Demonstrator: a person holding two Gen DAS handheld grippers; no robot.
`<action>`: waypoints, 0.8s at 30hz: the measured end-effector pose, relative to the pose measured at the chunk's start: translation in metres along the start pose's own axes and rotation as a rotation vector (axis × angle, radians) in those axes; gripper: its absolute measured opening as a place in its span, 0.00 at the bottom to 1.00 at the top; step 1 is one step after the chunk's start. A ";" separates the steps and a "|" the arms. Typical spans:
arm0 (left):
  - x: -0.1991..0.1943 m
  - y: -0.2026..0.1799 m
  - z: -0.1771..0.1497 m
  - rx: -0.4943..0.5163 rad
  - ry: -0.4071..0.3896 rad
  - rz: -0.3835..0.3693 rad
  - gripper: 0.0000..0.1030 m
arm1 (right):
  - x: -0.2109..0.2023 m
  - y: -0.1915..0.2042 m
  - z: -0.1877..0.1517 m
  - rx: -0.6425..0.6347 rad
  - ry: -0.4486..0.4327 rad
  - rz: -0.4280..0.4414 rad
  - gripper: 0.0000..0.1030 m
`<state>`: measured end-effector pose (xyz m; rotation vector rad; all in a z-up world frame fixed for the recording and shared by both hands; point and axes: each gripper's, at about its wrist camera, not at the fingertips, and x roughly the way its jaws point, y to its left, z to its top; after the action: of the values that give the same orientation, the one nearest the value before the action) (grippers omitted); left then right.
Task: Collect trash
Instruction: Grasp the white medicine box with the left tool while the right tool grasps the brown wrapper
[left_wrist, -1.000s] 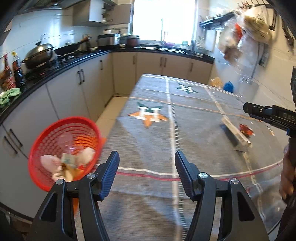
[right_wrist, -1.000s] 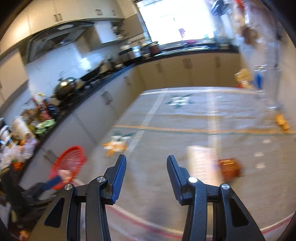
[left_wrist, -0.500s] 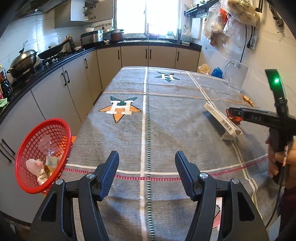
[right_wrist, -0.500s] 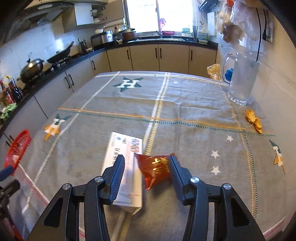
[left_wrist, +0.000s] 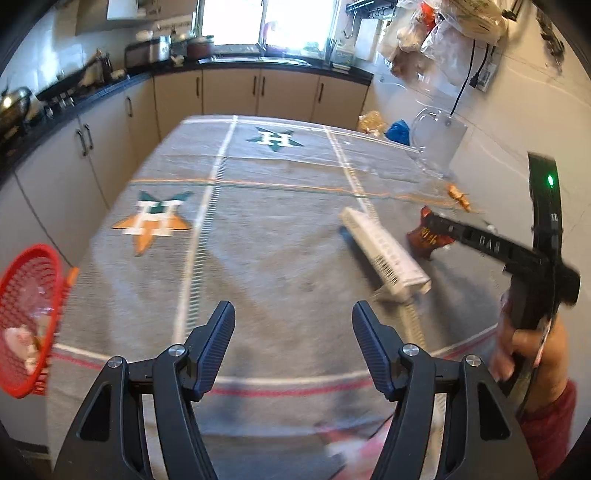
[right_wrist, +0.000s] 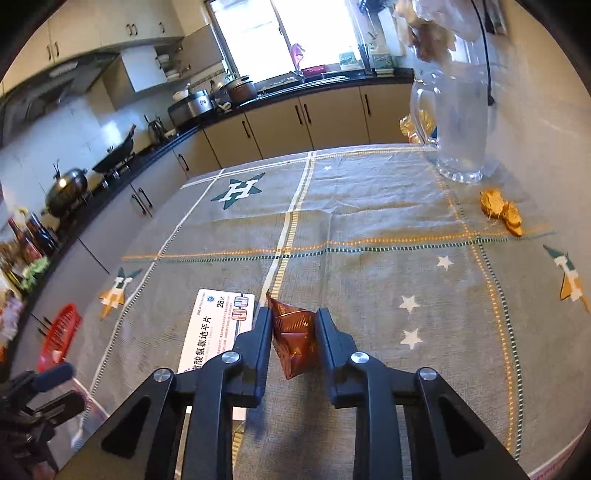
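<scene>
The right gripper (right_wrist: 291, 325) jaws have just been closing and now pinch a red-brown snack wrapper (right_wrist: 295, 341) on the tabletop (right_wrist: 369, 229). Left of them lies a white box (right_wrist: 218, 328) printed "28". The left gripper (left_wrist: 293, 332) jaws gape, empty.

Near end of the white rectangular medicine box (right_wrist: 218, 328) hidden behind the left finger of the right hand-held gripper (right_wrist: 294, 325); small print on its lid too fine to read. Lower part of the crumpled red-brown foil snack wrapper (right_wrist: 295, 338) pinched between closing jaws, its label unreadable. Round red plastic mesh basket (left_wrist: 27, 317) cut off by the left edge of the left wrist view, contents smeared into pale shapes. Grey patterned cloth on the worktop (left_wrist: 266, 236) blurred throughout that view. Orange crumpled scrap (right_wrist: 500, 210) not identifiable. Top of the clear glass jug (right_wrist: 460, 129) washed out by glare.
</scene>
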<state>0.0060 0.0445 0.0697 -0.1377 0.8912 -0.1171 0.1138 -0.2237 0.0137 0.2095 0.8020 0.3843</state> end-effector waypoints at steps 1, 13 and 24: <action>0.005 -0.003 0.005 -0.018 0.011 -0.015 0.63 | -0.002 -0.003 0.000 0.016 0.001 0.017 0.24; 0.085 -0.046 0.046 -0.093 0.131 -0.110 0.63 | -0.012 -0.043 0.004 0.218 0.009 0.149 0.23; 0.095 -0.056 0.044 -0.056 0.120 -0.144 0.24 | -0.012 -0.063 0.004 0.309 0.032 0.141 0.35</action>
<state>0.0966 -0.0228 0.0339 -0.2495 1.0042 -0.2362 0.1251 -0.2861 0.0038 0.5516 0.8789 0.3961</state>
